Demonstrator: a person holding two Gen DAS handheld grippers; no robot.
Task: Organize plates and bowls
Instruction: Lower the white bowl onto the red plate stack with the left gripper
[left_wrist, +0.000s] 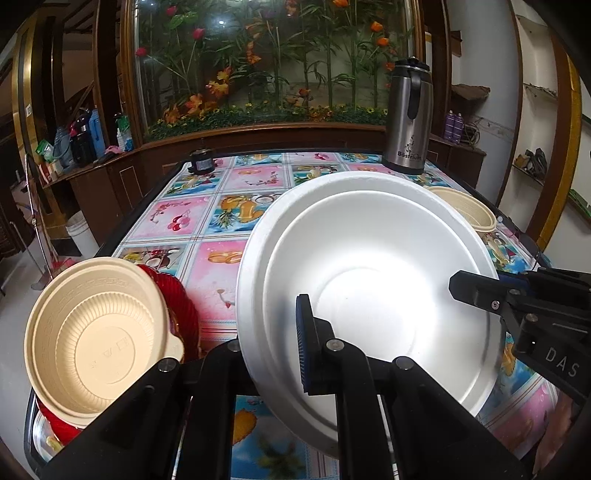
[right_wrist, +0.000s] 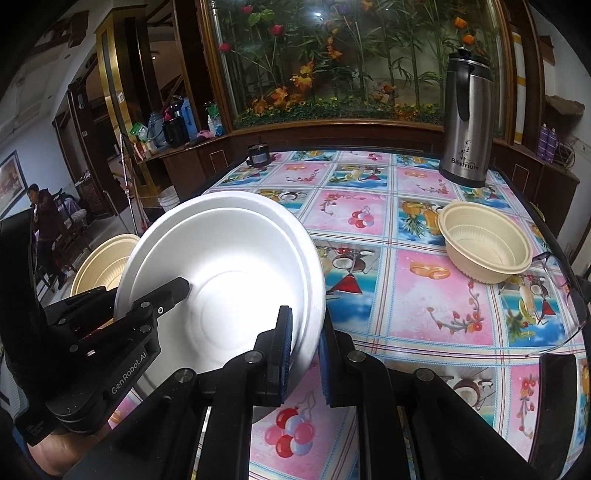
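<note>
Right wrist view | both grippers, left (left_wrist: 271, 343) and right (right_wrist: 304, 356), pinch white plates (right_wrist: 221, 280) near thermos (right_wrist: 467, 122) | risk: foam rim slips, stack tilts

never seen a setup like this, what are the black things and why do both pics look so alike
The black parts are two hand-held grippers a person carries, each with a camera looking along its fingers. So one picture is from the left gripper, the other from the right gripper; each also shows the other.

Both are shut on the rim of the same white foam plates, nested and lifted, tilted, above the table.

On the patterned cloth: a beige bowl and a steel flask. At the left edge, another beige bowl sits over a red dish.
</note>
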